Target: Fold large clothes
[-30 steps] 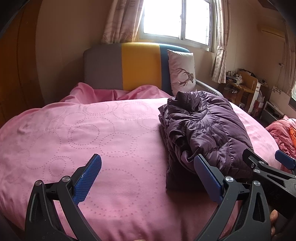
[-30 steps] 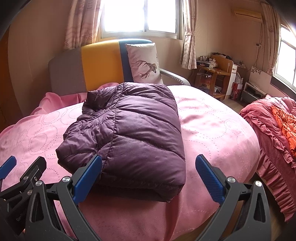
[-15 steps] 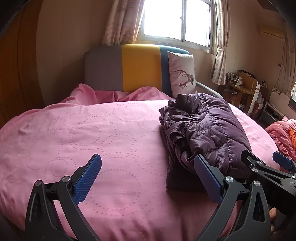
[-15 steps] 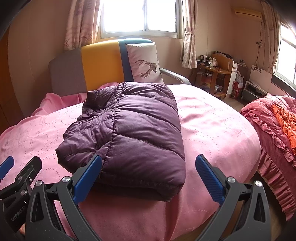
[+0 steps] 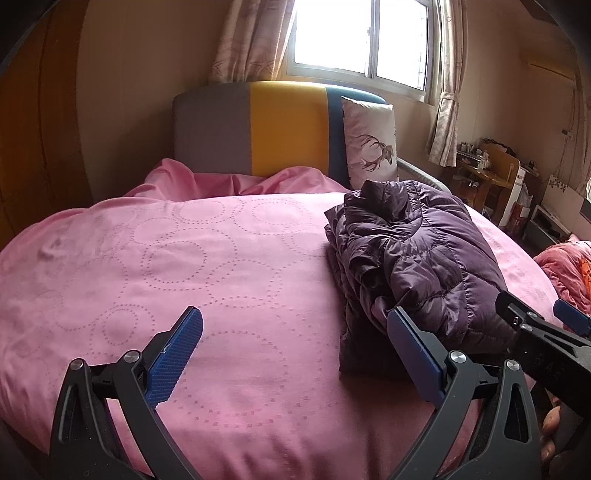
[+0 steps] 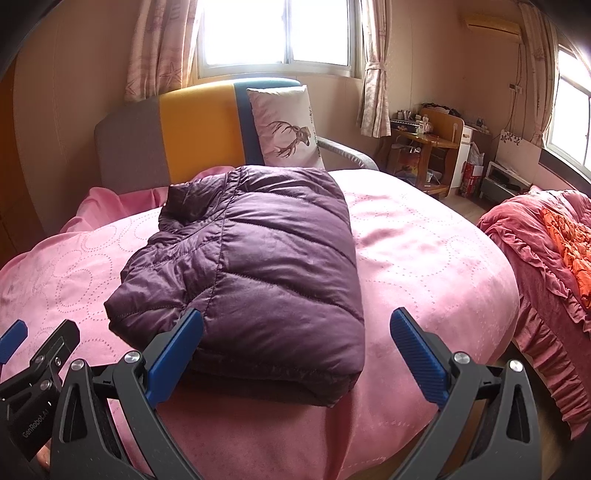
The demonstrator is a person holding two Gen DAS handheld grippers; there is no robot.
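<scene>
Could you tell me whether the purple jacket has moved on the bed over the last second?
No. The purple jacket lies just below the deer pillow, as before.

A home bedroom. A bed (image 6: 424, 251) with a pink circle-patterned cover fills the room, backed by a grey, yellow and blue padded headboard (image 6: 192, 129) with a deer-print pillow (image 6: 284, 125) leaning against it. Patterned curtains (image 6: 159, 44) frame a bright window (image 6: 277, 33); a cluttered wooden desk (image 6: 428, 136) stands in the corner, an air conditioner (image 6: 491, 27) high on the wall.
</scene>
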